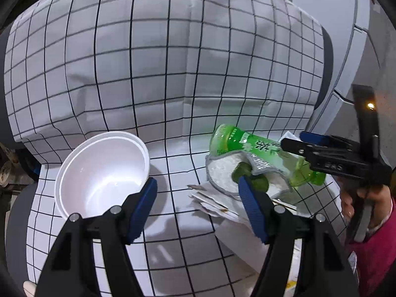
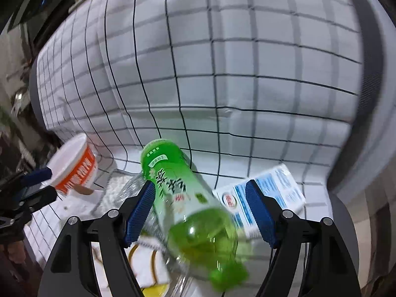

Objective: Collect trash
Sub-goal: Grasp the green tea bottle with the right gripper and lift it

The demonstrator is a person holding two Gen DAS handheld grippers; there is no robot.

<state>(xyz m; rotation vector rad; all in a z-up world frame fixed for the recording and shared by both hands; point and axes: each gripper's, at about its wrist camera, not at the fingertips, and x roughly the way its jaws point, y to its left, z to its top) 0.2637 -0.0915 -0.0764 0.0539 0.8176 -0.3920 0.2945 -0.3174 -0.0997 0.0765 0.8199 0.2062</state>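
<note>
While my left gripper hangs open beside the white bowl, the green bottle lies on its side near the checked cloth's front edge, unpinched between my right gripper's spread pads, beside the white carton.

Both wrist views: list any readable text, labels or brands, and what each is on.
"茶": large character on the green bottle label; the other characters on it are blurred.
Orange band on the white cup: white capital letters, too blurred to read.
Blue-and-white carton: round red logo and fine print, too small to read.
Right gripper body: embossed marking, unreadable.
</note>
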